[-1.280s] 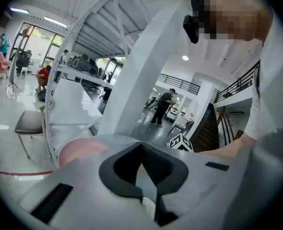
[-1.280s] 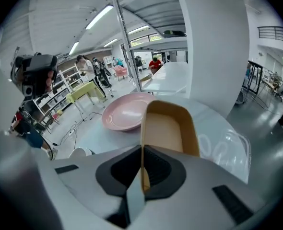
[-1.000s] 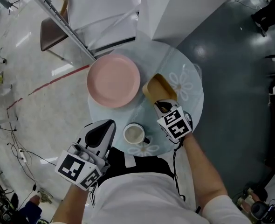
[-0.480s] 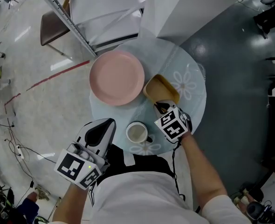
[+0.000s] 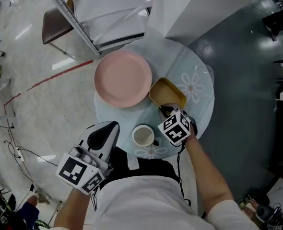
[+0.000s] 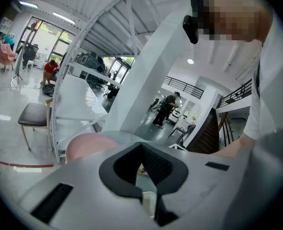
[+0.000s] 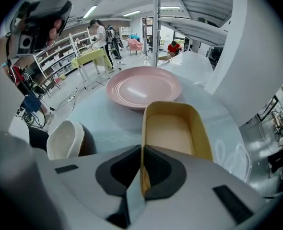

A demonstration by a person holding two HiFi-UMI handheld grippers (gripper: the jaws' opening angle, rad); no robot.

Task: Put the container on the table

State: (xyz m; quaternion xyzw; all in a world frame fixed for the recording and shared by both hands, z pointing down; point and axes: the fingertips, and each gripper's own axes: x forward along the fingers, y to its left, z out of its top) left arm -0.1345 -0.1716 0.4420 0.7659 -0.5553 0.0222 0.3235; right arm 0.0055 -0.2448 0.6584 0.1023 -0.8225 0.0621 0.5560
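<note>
The container beside the pink plate is being pinched by the right gripper. The left gripper is being held closed, empty

Left gripper: held low, close to the torso, tips pointing forward, jaws together with nothing between them. Right gripper: reached further forward on a bare, outstretched forearm, jaws pressed flat on the near wall of the container. Both marker cubes face upward.
</note>
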